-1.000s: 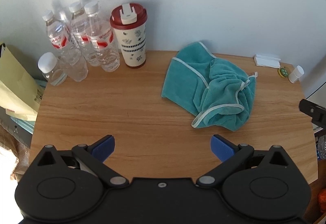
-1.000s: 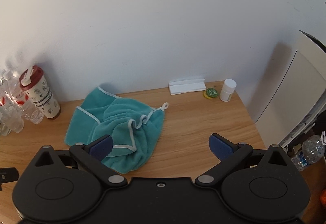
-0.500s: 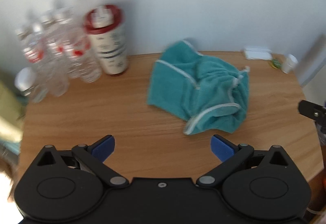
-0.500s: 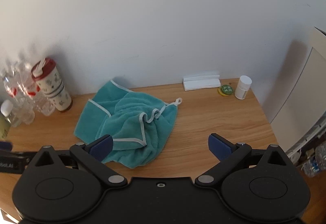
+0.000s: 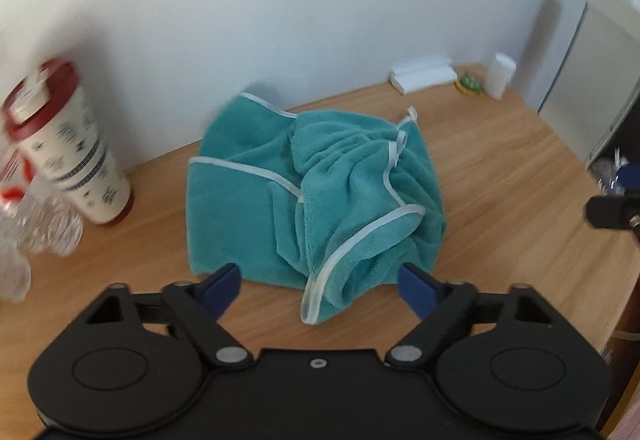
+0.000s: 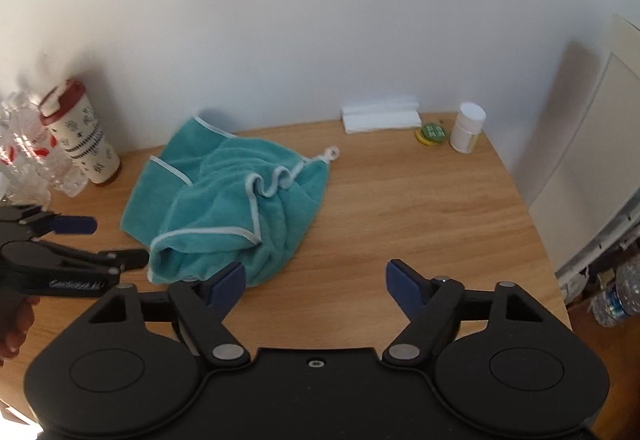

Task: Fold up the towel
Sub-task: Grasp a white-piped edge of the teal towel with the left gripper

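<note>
1. The left claw point(image 5: 318, 286) is spread wide and empty, hovering just short of the near edge of the towel point(image 5: 312, 196). The right claw point(image 6: 314, 282) is spread and empty too, beside the towel's near right side.
2. The towel lies crumpled in a heap on the table point(image 5: 500, 176), toward the wall, with its white trim point(image 5: 360, 236) looping over the bunched folds.
3. Before any fold, it probably needs spreading flat, so aim each claw at a trimmed corner, not the thick middle.
4. Pinch one layer only; the heap makes grabbing two likely.
5. Keep the left claw away from the cup point(image 5: 68, 144) and bottles point(image 5: 36, 232) when pulling the cloth out.
</note>
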Tool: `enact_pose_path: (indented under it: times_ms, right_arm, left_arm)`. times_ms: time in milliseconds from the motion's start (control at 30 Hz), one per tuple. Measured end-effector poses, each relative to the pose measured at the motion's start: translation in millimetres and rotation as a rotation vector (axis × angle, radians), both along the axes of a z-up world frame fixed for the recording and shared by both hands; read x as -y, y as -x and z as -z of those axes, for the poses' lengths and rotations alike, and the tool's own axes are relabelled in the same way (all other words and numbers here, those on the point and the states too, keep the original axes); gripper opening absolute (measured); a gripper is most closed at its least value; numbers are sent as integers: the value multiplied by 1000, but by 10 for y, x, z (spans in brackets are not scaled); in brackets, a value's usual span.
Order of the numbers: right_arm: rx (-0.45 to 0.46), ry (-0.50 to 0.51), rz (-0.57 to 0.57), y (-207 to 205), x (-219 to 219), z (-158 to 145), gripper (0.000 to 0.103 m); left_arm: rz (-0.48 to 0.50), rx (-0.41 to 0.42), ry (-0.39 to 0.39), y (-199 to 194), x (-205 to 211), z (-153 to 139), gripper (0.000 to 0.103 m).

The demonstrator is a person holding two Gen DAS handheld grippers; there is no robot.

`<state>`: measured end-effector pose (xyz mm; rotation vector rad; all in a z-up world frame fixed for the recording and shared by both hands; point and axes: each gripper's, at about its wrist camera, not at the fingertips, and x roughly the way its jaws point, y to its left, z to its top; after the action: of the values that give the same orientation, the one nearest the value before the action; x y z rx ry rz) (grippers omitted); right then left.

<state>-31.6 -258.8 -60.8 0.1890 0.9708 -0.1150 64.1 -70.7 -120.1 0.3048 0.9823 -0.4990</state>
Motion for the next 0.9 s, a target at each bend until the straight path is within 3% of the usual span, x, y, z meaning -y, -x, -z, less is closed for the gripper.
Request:
enact_pose_path:
  times_ms: [167, 233, 300, 400, 467, 633, 800, 900]
  right_arm:
    - [-33, -17, 20, 16, 71, 104, 80]
    - [-41, -28, 34, 14, 105, 132, 80]
    - [-48, -40, 48, 11, 139, 159, 80]
    - [-52, -43, 50, 2, 145, 181, 80]
    - [-57, -38, 45, -7, 156, 199, 80]
    - [-65, -45, 37, -68, 210, 246, 80]
    - [-65, -52, -1, -134, 205, 284, 80]
    - [-34, -62, -48, -181, 173, 288, 80]
  left_arm:
    - [84, 16, -28, -79, 140, 166, 64]
    - [125, 43, -64, -87, 215, 232, 41]
    - [164, 56, -110, -98, 299, 310, 24]
    - [196, 49, -113, -107, 363, 352, 20]
    - [203, 56, -120, -104, 392, 366, 12]
    - [183, 65, -112, -107, 358, 329, 7]
    - [157, 88, -71, -51, 253, 171, 7]
    - [120, 105, -12, 10, 120, -72, 6]
